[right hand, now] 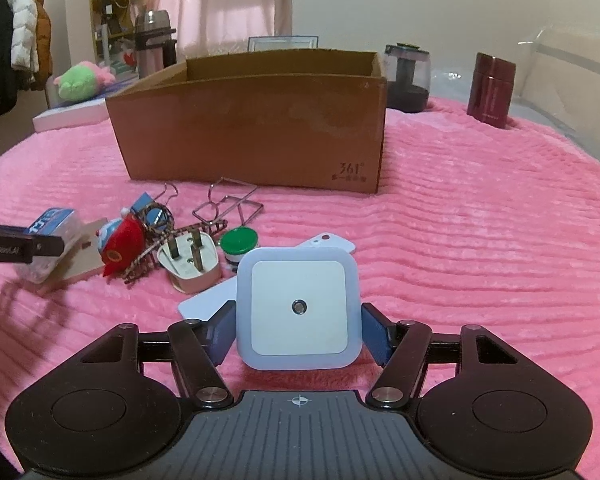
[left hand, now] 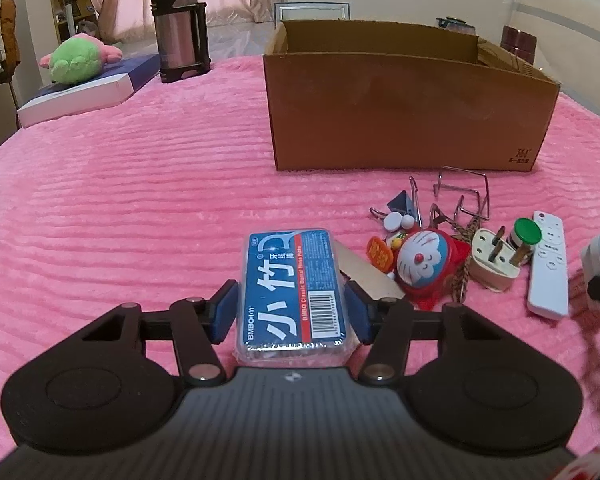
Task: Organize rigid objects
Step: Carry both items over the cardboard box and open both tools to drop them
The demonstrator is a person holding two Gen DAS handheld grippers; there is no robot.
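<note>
Your floss box sits pinched in the left claw, long axis running straight ahead along the fingers, and the carton lies forward and to your right of it across open pink tabletop. The right claw grips the square night light by its sides; from there the carton is ahead and slightly left. The right claw looks nearer the carton's open top. Between both claws and the carton's near wall lies the clutter: plug, remote, Doraemon toy, wire clips. Lift clear over these; the tabletop's left side is free.
</note>
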